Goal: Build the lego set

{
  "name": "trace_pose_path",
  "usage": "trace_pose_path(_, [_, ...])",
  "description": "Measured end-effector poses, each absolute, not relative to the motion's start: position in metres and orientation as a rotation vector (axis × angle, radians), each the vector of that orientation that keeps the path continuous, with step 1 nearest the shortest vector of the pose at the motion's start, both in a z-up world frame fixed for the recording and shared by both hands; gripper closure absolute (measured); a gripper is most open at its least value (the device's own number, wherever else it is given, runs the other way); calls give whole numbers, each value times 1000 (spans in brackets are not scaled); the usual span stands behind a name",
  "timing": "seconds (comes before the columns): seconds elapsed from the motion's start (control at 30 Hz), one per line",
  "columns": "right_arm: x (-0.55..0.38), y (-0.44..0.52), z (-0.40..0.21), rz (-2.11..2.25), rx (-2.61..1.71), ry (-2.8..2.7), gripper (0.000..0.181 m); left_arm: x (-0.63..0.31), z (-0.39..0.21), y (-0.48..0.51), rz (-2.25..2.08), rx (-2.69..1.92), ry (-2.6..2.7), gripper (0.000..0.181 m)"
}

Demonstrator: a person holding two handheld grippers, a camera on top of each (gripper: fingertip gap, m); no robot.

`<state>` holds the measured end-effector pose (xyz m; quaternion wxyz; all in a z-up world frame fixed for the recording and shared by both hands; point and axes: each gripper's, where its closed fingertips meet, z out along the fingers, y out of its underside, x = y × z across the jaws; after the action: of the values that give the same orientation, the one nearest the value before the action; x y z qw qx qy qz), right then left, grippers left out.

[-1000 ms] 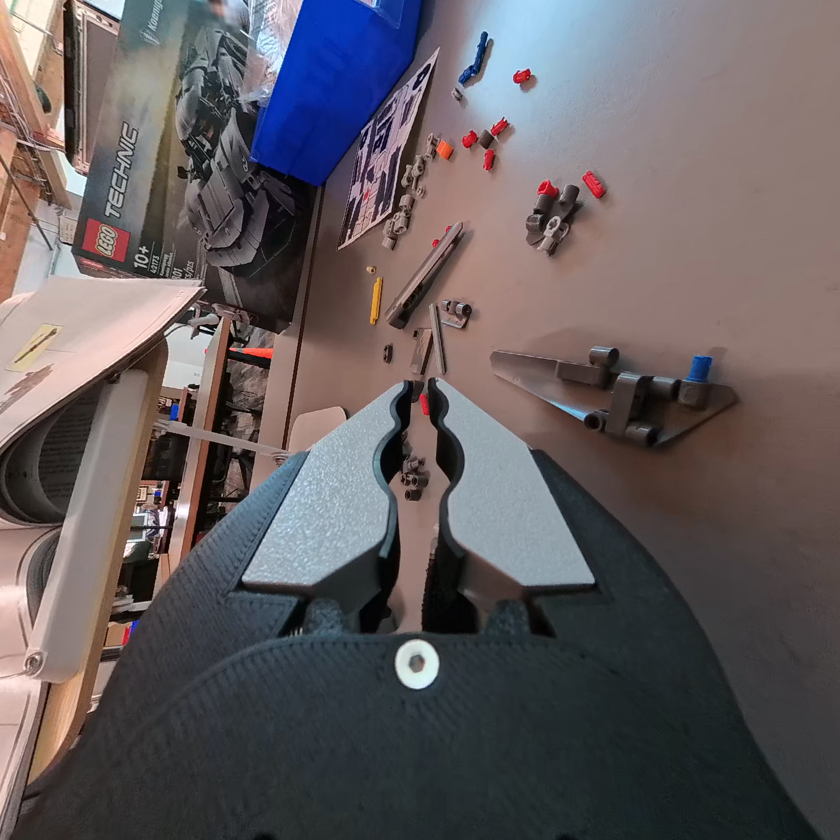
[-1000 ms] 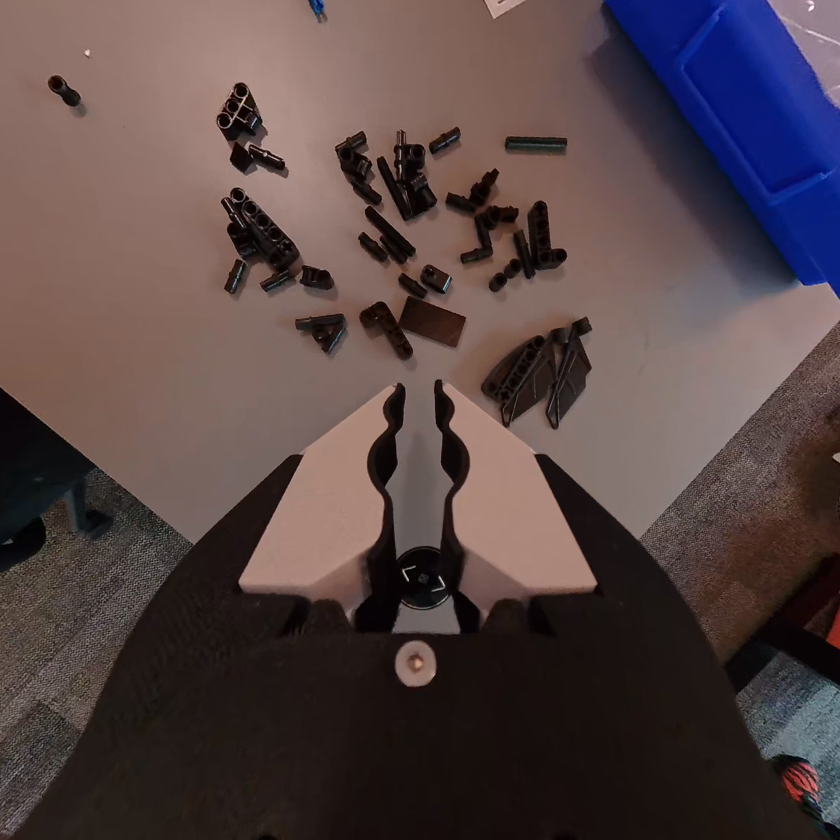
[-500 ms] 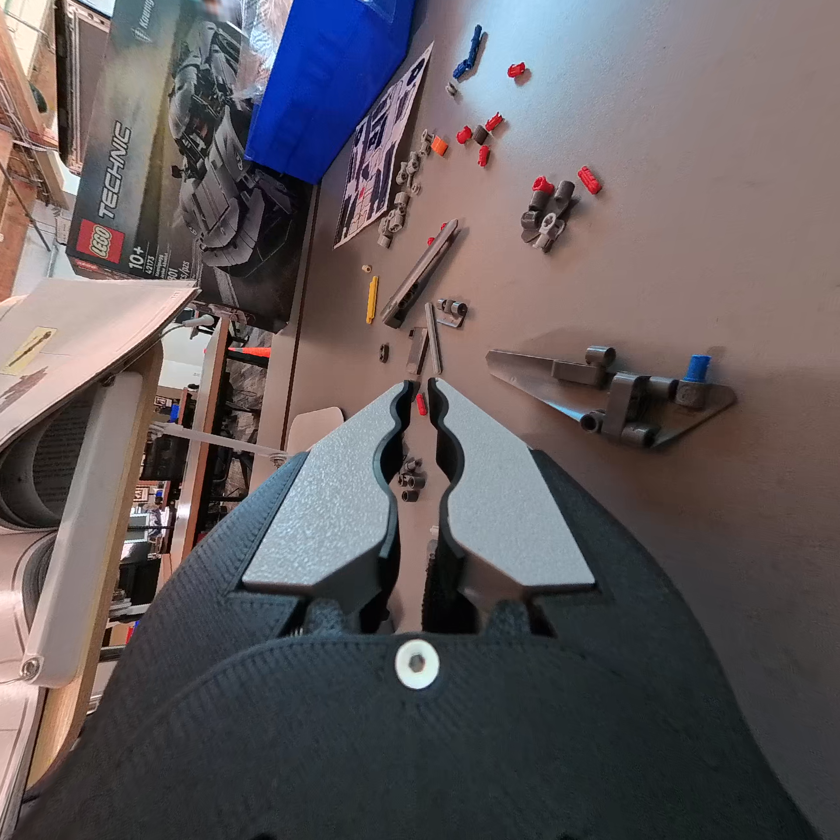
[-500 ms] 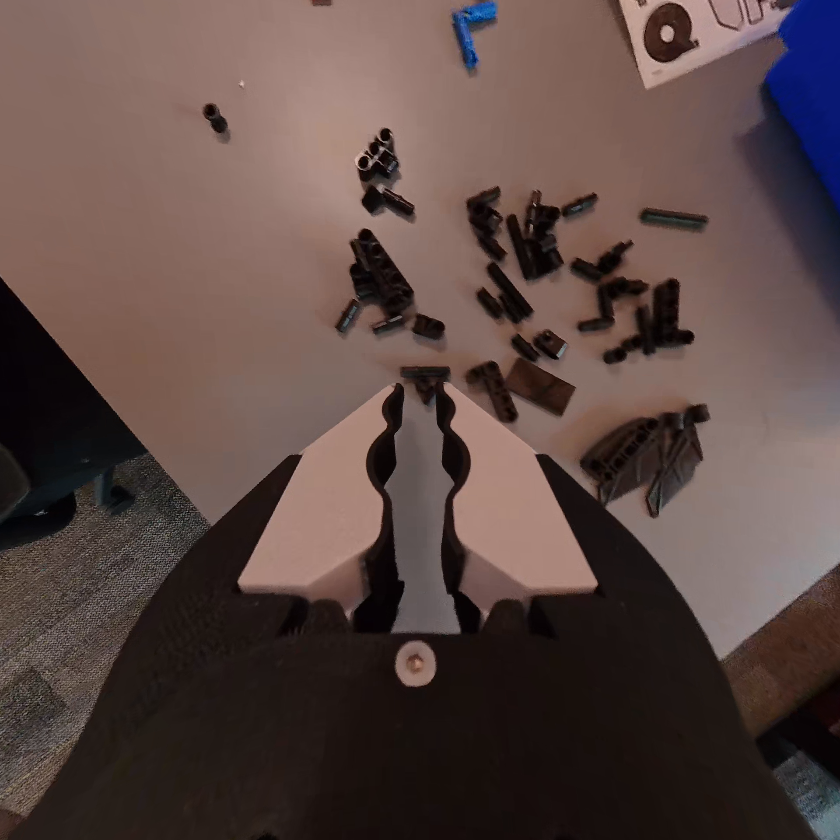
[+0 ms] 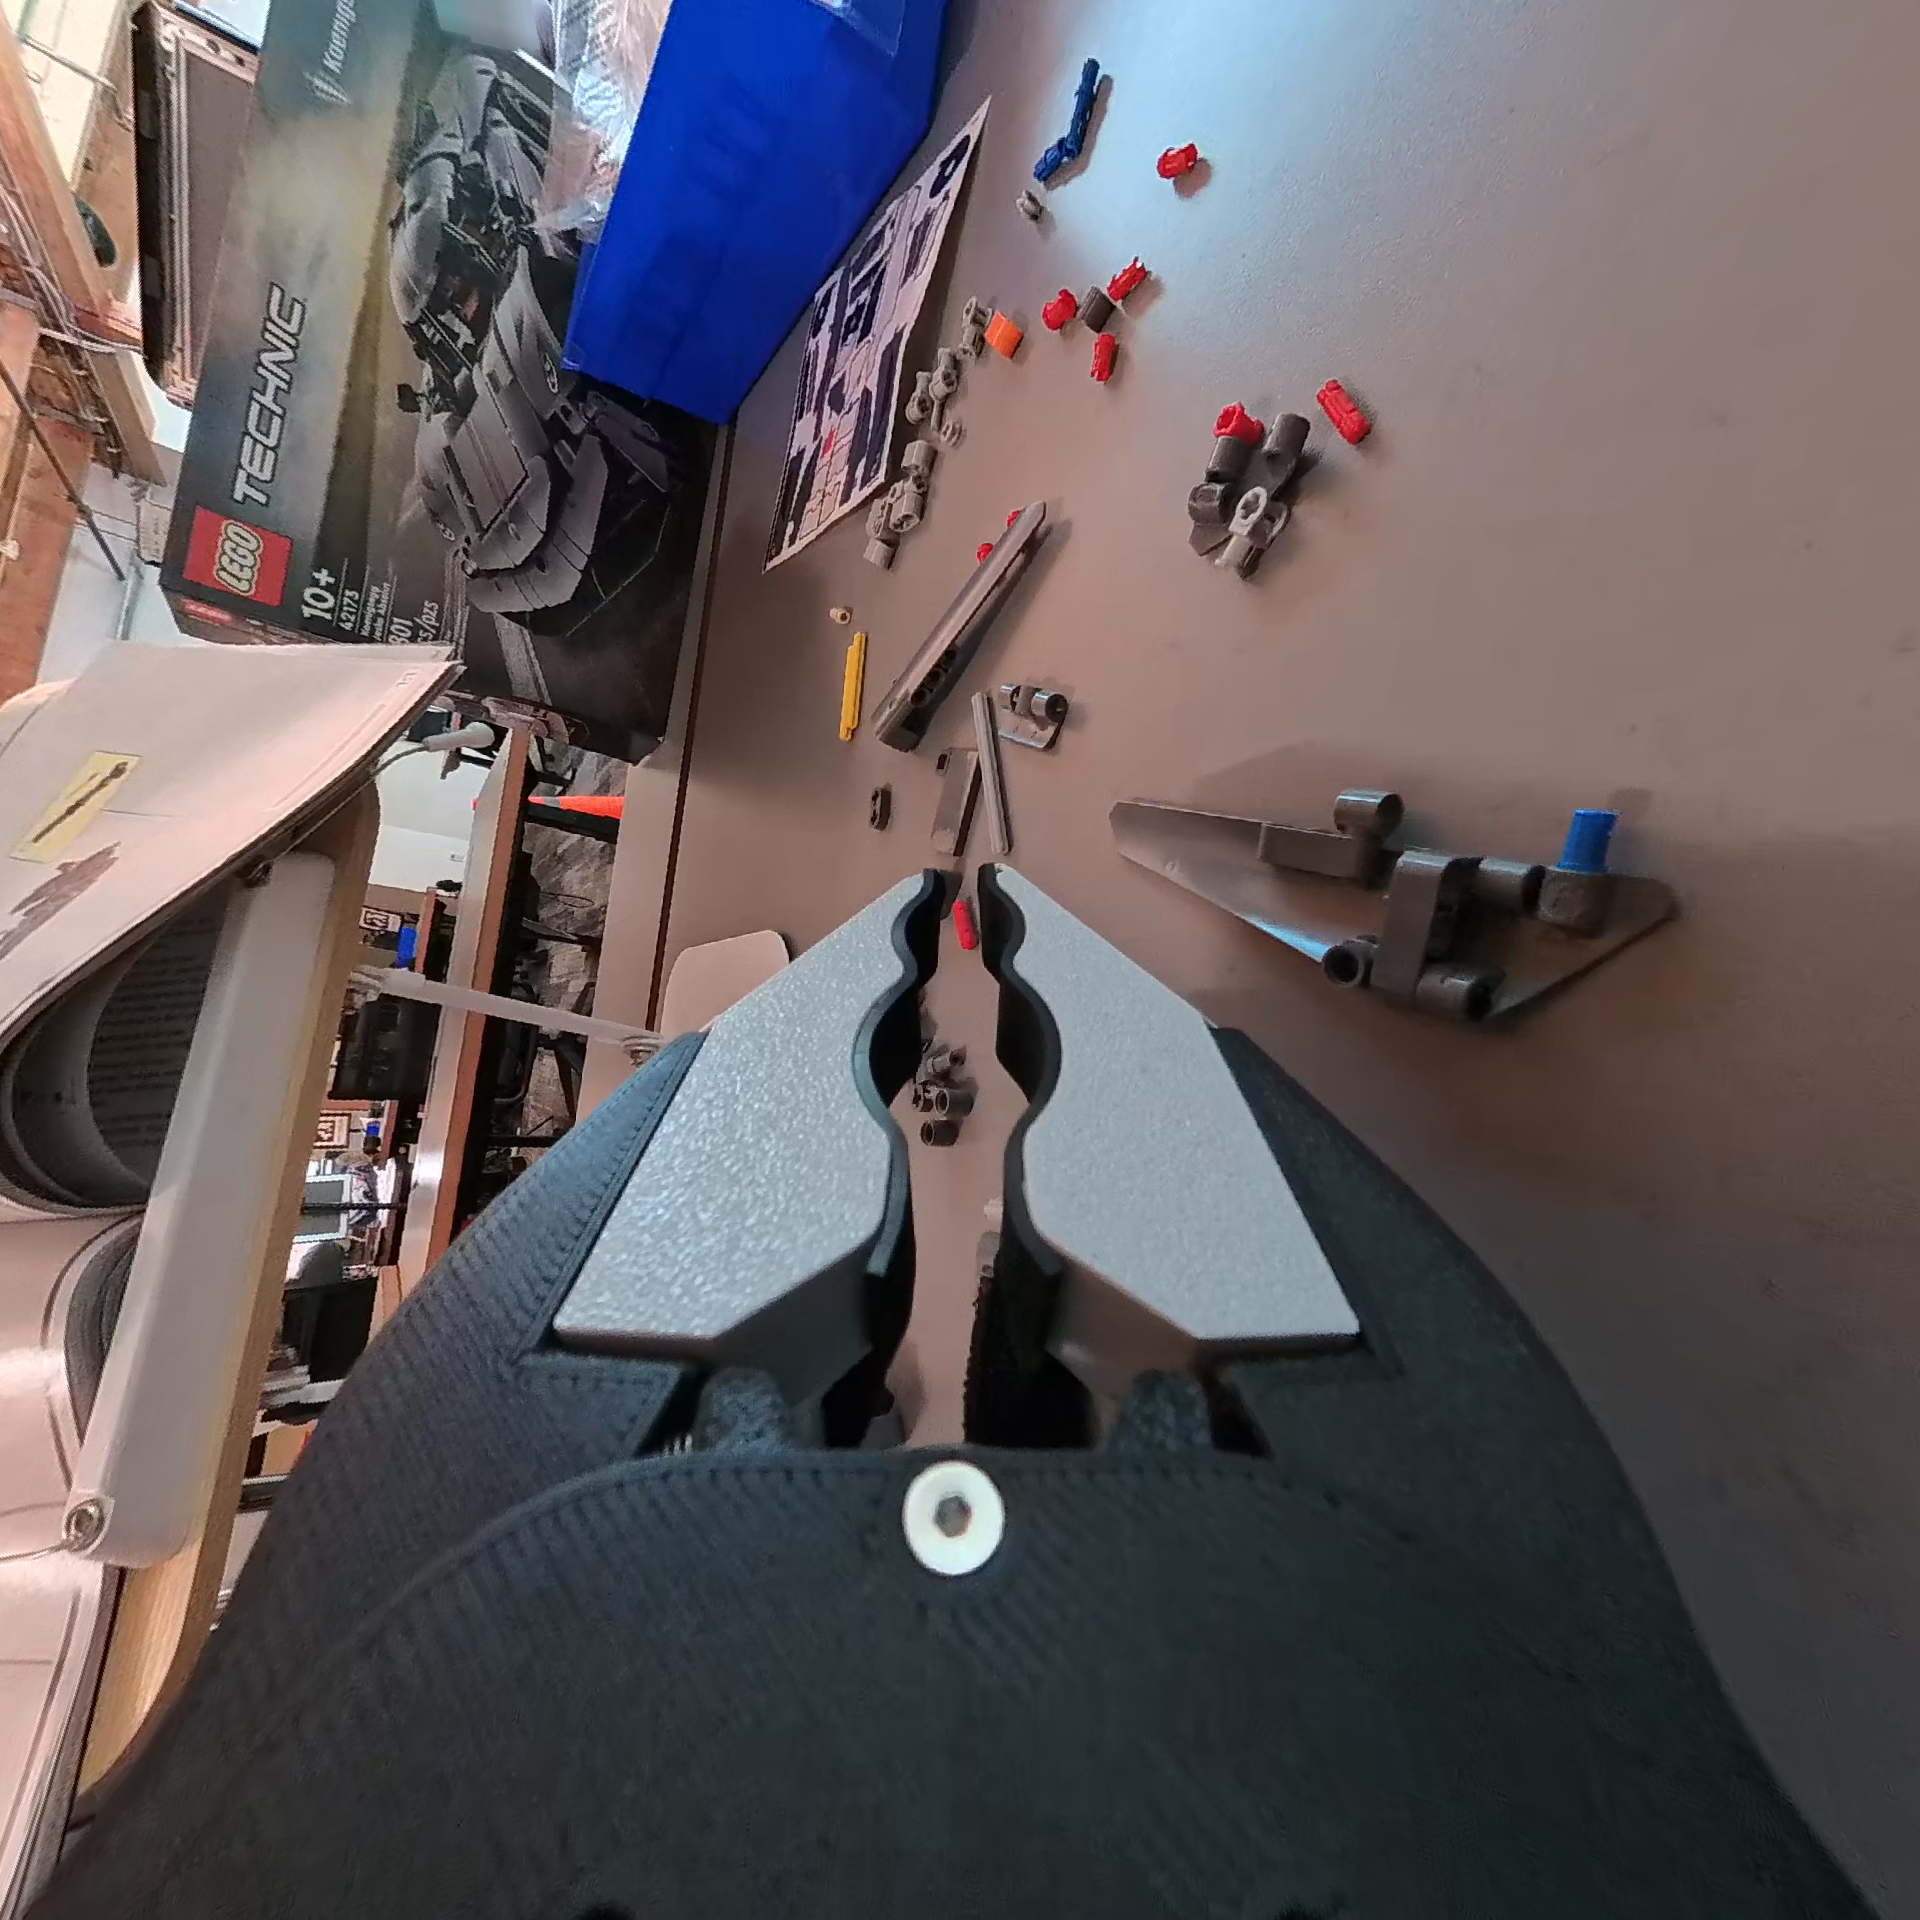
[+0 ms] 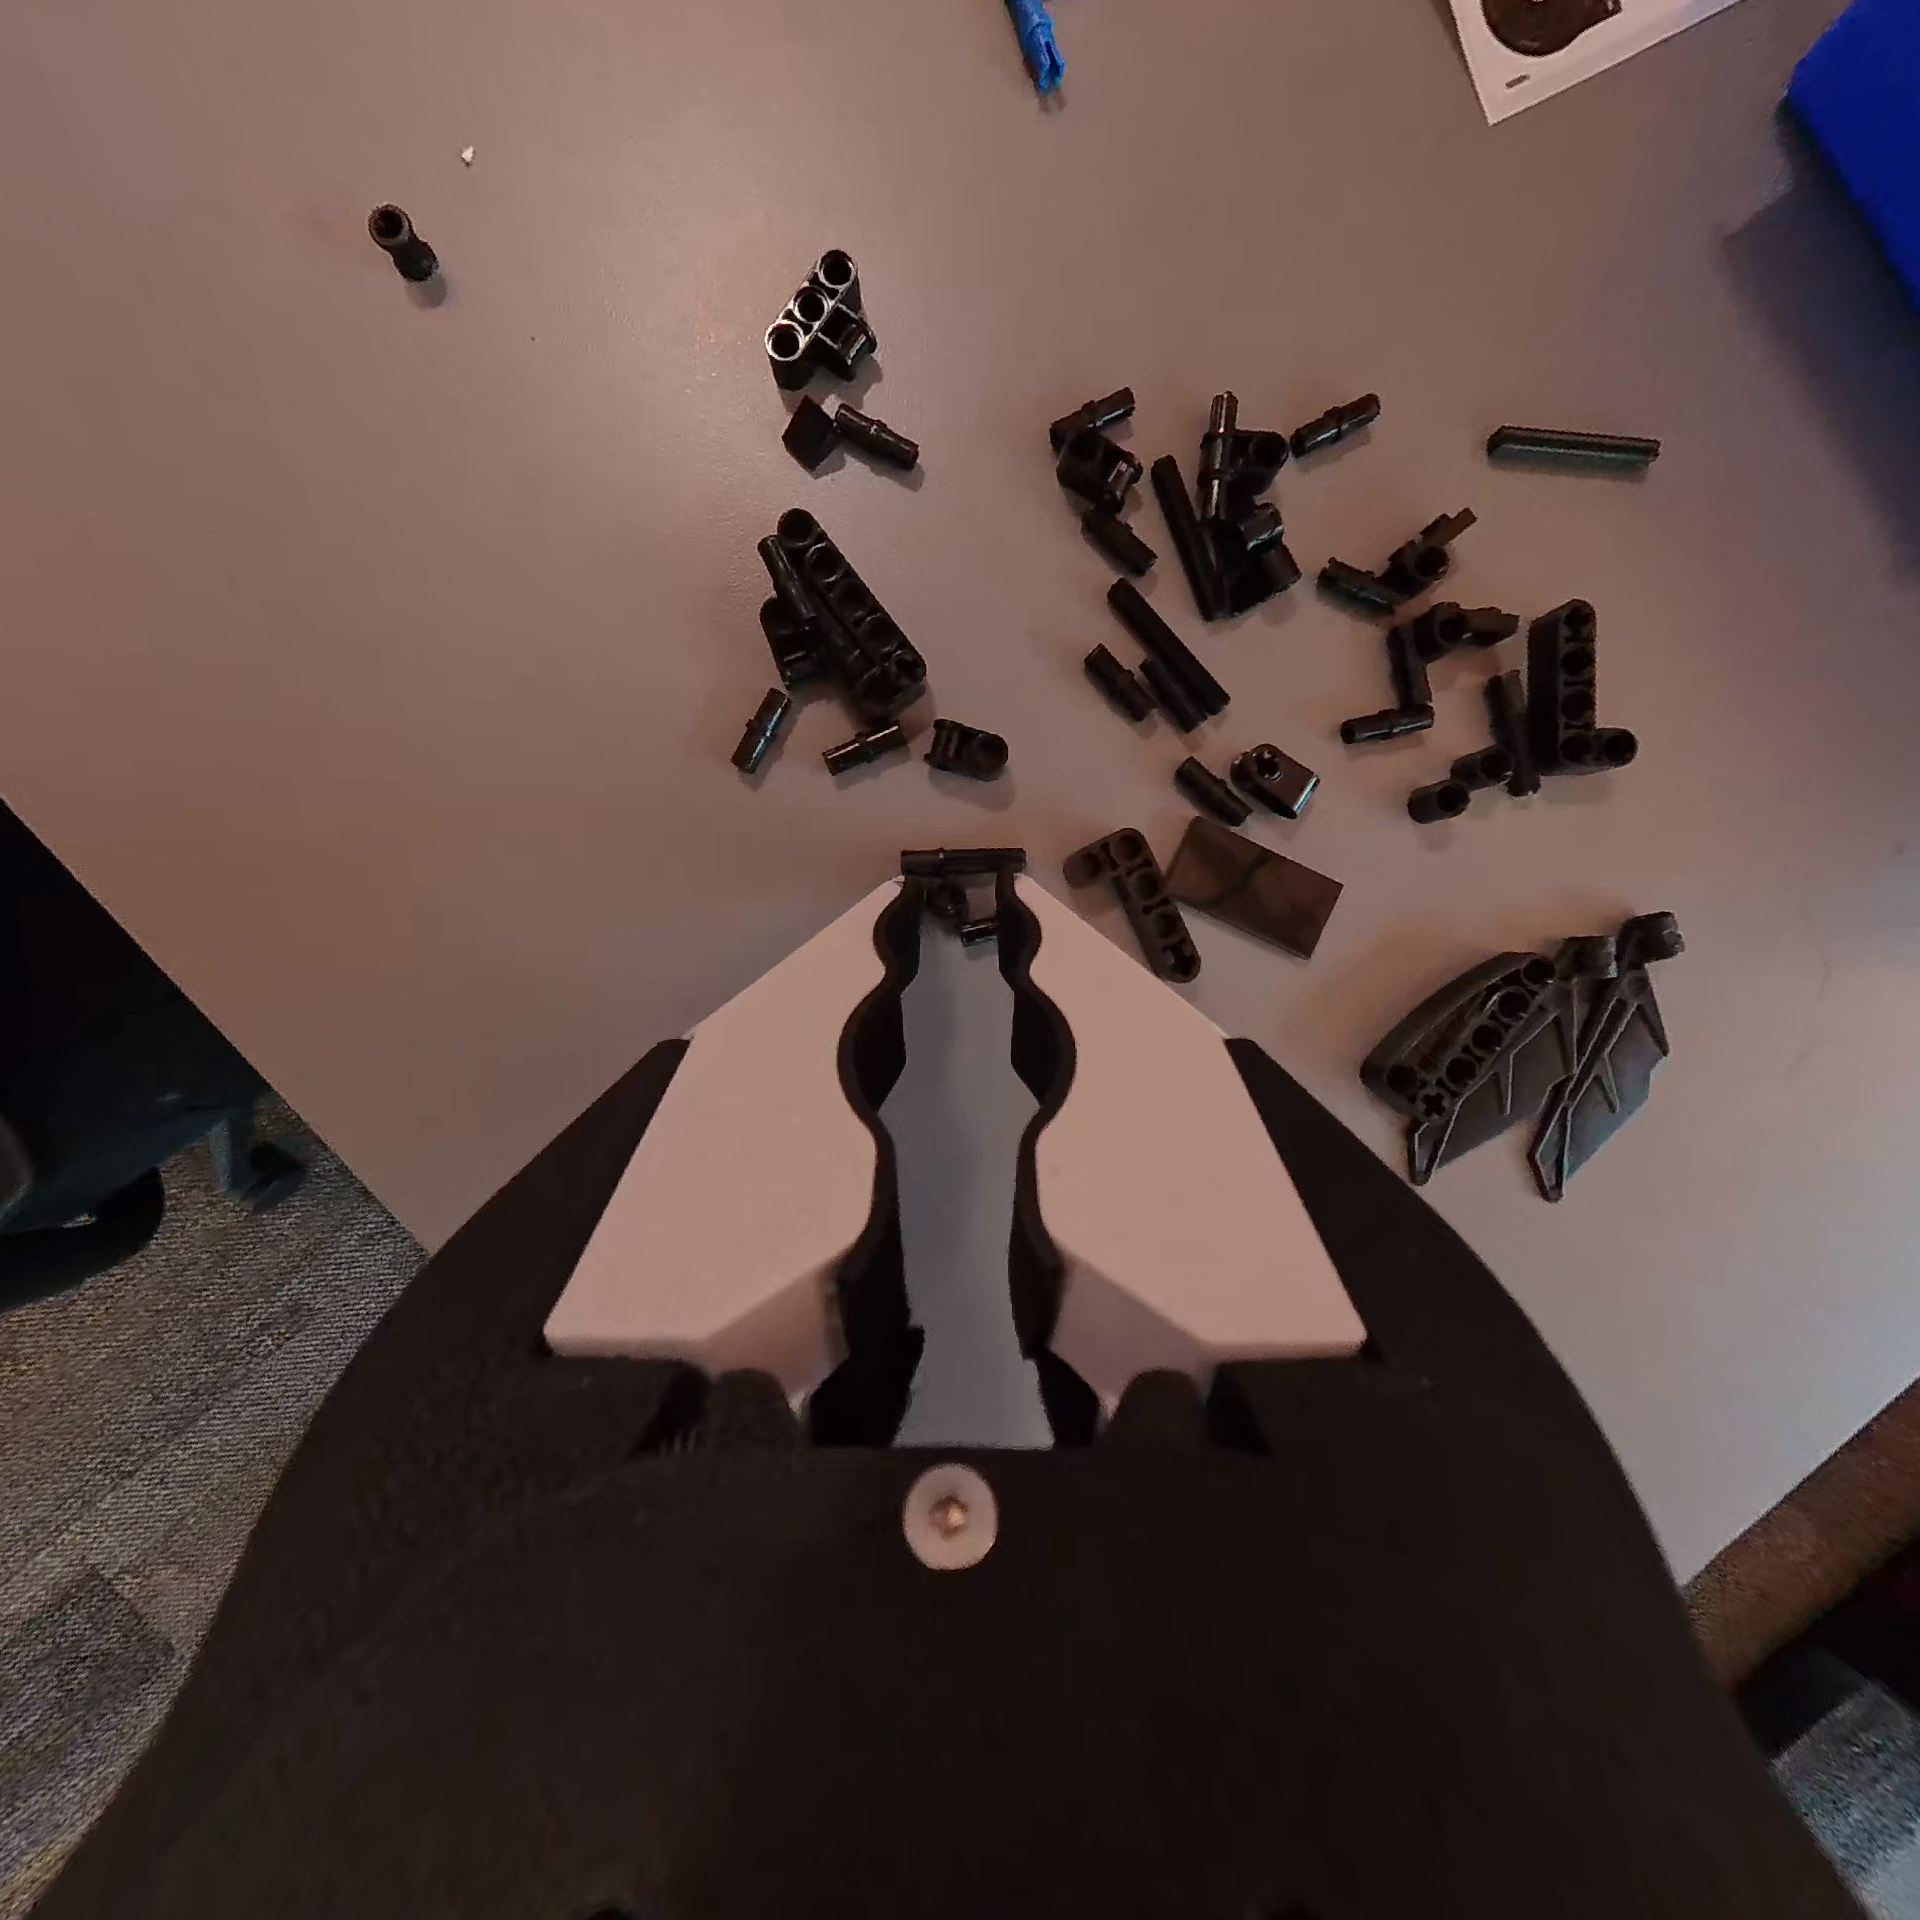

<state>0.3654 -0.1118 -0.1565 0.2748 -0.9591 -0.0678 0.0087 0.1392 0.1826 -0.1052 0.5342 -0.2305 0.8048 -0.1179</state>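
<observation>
My left gripper (image 5: 961, 894) hovers over the brown table with its jaws almost together and nothing between them. Through the narrow gap I see a red pin (image 5: 964, 923) and small grey connectors (image 5: 940, 1091) lying on the table. A grey wing panel assembly (image 5: 1403, 904) with a blue pin (image 5: 1588, 836) lies to its right. My right gripper (image 6: 961, 883) is slightly open, and its tips straddle a small black pin piece (image 6: 961, 860) on the table. Scattered black parts (image 6: 1195, 623) lie beyond it, and black panels (image 6: 1517, 1049) lie at the right.
The set's box (image 5: 416, 343), a blue bin (image 5: 748, 177) and a sticker sheet (image 5: 873, 343) stand at the far side. Loose red and grey pieces (image 5: 1247, 488) lie there too. A booklet (image 5: 187, 748) rests on a stand at the left. The table edge (image 6: 208, 997) drops to carpet.
My right gripper has moved forward and down over the table to the black pieces, and its jaws have opened a little. My left gripper has hardly moved.
</observation>
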Motion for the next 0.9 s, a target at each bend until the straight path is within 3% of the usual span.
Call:
trace_pose_path(0.33, [361, -105, -157, 106, -2584, -128, 157, 140, -108, 183, -274, -550, 1926, 177])
trace_pose_path(0.73, [362, -98, -157, 45, -2569, -101, 179, 140, -108, 182, -270, -545, 1924, 177])
trace_pose_path(0.9, [362, -96, -157, 25, -2557, -112, 179, 140, -106, 182, -268, -545, 1918, 177])
